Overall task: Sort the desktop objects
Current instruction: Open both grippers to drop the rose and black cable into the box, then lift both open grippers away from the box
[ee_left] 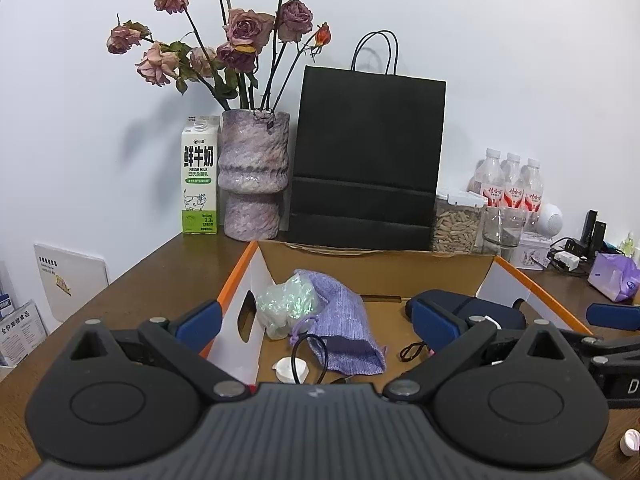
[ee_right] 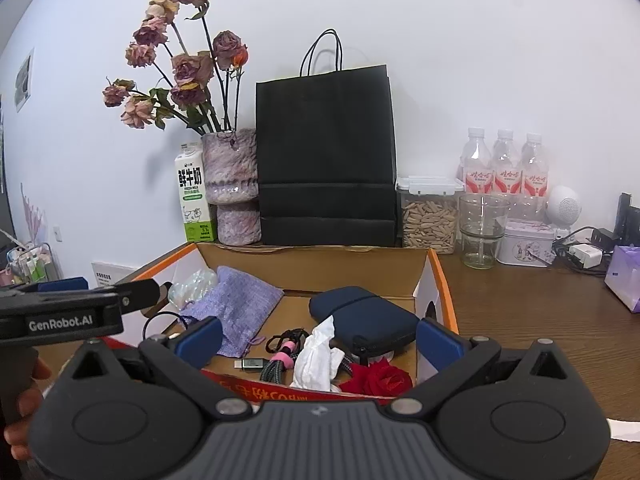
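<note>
Two grippers hover at the near edge of an open cardboard box (ee_right: pixel 360 264) with orange-edged flaps that sits on the brown wooden desk (ee_right: pixel 540 320); the left gripper (ee_left: pixel 316 320) has its blue-padded jaws spread wide with nothing between them, and the right gripper (ee_right: pixel 320 340) likewise has its jaws wide apart and empty; no earlier view is given to compare. Inside the box lie one purple knitted pouch (ee_left: pixel 344 320), its long axis running from the far left toward the near right in the left wrist view, drawstring end nearest the camera; one crumpled clear plastic wrapper (ee_left: pixel 286 308) touching the pouch's left side; one dark blue zip case (ee_right: pixel 360 316) at the right, lying flat with its long axis slanting from far left to near right; one white crumpled tissue (ee_right: pixel 316 360) standing up just in front of the case; one braided cable (ee_right: pixel 280 364) with a pink band; one red fabric rose (ee_right: pixel 380 380) near the front wall; one small white cap (ee_left: pixel 290 368). Behind the box stand one milk carton (ee_left: pixel 200 176), one vase (ee_left: pixel 254 176) of dried roses, one black paper bag (ee_left: pixel 366 160), one jar of seeds (ee_right: pixel 430 212), one glass (ee_right: pixel 482 230) and three water bottles (ee_right: pixel 504 164).
</note>
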`<state>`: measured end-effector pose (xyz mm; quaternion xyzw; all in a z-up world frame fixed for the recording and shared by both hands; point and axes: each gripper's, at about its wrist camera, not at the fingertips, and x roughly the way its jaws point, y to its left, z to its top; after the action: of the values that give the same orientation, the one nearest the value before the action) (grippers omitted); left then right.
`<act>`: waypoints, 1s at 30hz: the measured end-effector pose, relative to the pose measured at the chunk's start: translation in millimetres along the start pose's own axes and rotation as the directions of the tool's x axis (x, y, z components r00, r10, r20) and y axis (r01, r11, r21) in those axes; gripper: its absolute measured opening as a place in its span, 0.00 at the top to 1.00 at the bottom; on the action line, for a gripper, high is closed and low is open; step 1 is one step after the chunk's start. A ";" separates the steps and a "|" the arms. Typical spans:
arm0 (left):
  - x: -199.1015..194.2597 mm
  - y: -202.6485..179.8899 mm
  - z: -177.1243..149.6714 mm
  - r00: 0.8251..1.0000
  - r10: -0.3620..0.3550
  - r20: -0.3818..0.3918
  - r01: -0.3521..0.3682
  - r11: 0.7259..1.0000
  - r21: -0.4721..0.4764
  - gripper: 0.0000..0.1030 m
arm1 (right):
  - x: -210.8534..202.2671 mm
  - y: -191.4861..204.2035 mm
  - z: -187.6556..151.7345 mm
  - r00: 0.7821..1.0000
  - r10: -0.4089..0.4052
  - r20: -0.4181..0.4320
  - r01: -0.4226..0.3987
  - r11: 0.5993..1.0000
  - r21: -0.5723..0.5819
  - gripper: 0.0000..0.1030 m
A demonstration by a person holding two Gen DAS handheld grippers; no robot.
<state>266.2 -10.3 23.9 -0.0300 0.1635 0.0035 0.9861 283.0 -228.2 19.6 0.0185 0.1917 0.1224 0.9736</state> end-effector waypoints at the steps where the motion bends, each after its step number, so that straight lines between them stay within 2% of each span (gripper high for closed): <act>1: -0.1 -0.5 -0.3 1.000 0.001 0.000 -0.001 1.000 0.003 0.00 | -0.1 -0.2 0.0 1.000 -0.001 0.000 0.001 1.000 0.001 0.00; 16: -1.0 -0.9 -1.6 1.000 0.002 0.006 -0.002 1.000 0.007 0.00 | -2.5 -0.7 0.4 1.000 -0.007 0.002 0.007 1.000 -0.007 0.00; 30: -19.9 1.6 12.5 0.998 0.047 0.052 -0.047 0.999 -0.005 0.00 | -21.8 3.6 12.8 0.999 0.016 0.035 -0.015 0.999 -0.030 0.00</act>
<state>251.4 -7.9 42.1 -0.0277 0.1387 0.0279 0.9896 267.5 -229.9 39.8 0.0079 0.1725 0.1325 0.9760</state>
